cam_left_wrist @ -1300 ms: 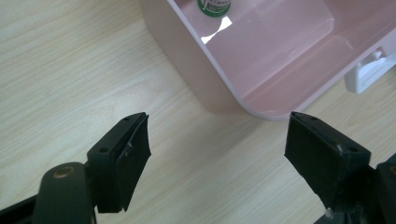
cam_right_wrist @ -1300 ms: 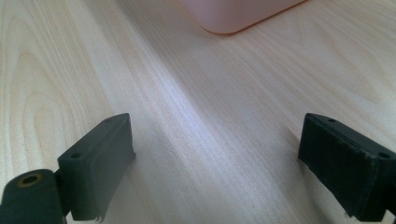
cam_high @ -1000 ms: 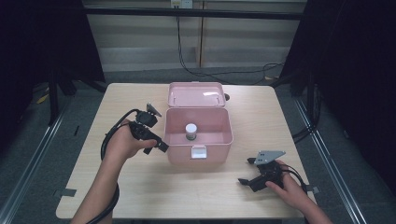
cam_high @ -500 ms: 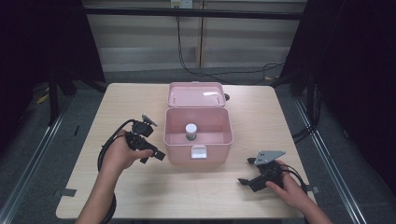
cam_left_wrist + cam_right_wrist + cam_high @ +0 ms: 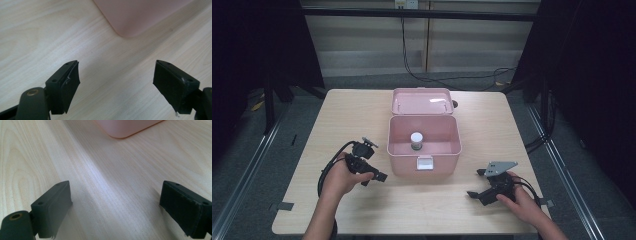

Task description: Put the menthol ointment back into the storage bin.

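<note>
A pink box (image 5: 424, 152) stands open at the table's middle, its lid (image 5: 422, 101) tipped back. Inside it a small jar with a white cap (image 5: 416, 140) stands upright. My left gripper (image 5: 374, 178) lies low on the table just left of the box, jaws open and empty; the box's rounded corner (image 5: 130, 22) shows ahead of them. My right gripper (image 5: 476, 183) rests on the table at the front right, open and empty, with the box's corner (image 5: 122, 130) farther off.
The wooden table (image 5: 362, 115) has bare room on both sides of the box. Cables trail from each gripper. Dark floor and metal rails surround the table, with black curtains at the sides.
My left gripper has drawn back from the box's left wall toward the front and come down to the table. The right gripper has stayed put.
</note>
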Tool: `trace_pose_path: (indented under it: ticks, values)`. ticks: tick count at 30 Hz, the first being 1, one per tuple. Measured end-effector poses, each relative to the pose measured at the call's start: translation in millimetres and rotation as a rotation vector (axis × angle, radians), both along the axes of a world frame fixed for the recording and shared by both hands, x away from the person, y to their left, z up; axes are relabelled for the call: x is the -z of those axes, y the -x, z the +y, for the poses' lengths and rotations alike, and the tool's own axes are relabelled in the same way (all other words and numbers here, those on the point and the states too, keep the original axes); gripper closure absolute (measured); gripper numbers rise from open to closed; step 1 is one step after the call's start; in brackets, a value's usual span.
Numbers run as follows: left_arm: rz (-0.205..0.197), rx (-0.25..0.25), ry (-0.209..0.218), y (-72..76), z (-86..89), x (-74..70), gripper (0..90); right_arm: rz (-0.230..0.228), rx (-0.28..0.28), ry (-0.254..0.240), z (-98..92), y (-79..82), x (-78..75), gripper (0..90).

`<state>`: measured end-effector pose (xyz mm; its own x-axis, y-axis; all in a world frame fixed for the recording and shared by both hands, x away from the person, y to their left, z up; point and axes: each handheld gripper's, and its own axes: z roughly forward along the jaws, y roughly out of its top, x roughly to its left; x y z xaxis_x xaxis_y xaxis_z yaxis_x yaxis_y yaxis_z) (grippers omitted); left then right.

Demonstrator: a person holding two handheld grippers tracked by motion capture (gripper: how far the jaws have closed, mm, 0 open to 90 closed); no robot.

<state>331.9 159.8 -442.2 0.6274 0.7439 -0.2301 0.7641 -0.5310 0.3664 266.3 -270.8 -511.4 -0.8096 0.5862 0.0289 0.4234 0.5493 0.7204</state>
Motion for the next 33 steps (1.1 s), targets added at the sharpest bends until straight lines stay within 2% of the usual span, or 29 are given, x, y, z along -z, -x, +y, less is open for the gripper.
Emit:
trace_pose_path:
  ticks: [8,10,12,14,17,20,23,24,25,26,27,28,30,33]
  values:
    - [-0.017,-0.009,0.002,5.8,6.3,18.1,20.1,0.001,0.001,0.0,0.0,0.1,0.0,9.5]
    - [-0.019,0.001,0.012,7.5,7.4,21.9,20.0,0.0,0.001,0.0,0.1,0.0,0.0,9.6]
    - [-0.037,0.016,0.0,8.5,9.6,25.3,19.2,0.0,0.001,0.0,0.1,0.0,0.0,9.6]
    - [-0.06,0.022,0.004,9.5,10.4,27.8,19.2,0.0,0.001,0.0,0.1,0.0,0.0,9.6]
    - [-0.117,0.046,-0.003,11.2,13.4,33.5,19.2,0.0,0.001,0.0,0.1,0.0,0.0,9.5]
    - [-0.122,0.054,-0.003,12.4,13.7,38.6,16.5,0.0,0.001,0.0,0.1,0.0,0.0,9.5]
    - [-0.168,0.08,-0.009,13.0,14.7,41.1,16.3,0.0,0.001,0.0,0.1,0.0,0.0,9.5]
    - [-0.168,0.08,-0.009,13.0,14.7,41.1,16.0,0.0,0.001,0.0,0.1,0.0,0.0,9.5]
    - [-0.204,0.1,-0.016,14.1,14.5,43.5,15.7,0.0,0.0,0.0,0.0,0.0,0.0,9.5]
    - [-0.204,0.1,-0.016,14.1,14.5,43.5,15.4,0.0,0.0,0.0,0.0,0.0,0.0,9.5]
    - [-0.253,0.108,-0.014,15.7,14.7,47.0,14.9,0.0,0.001,0.0,0.1,0.1,0.0,9.6]
    - [-0.253,0.108,-0.014,15.7,14.7,47.0,14.8,0.0,0.001,0.0,0.1,0.1,0.0,9.6]
    - [-0.298,0.104,-0.003,17.0,16.7,50.5,13.7,0.0,0.001,0.0,0.1,0.0,0.0,9.5]
    - [-0.332,0.1,0.029,17.1,20.5,54.8,11.2,0.0,0.001,0.0,0.1,0.0,0.0,9.5]
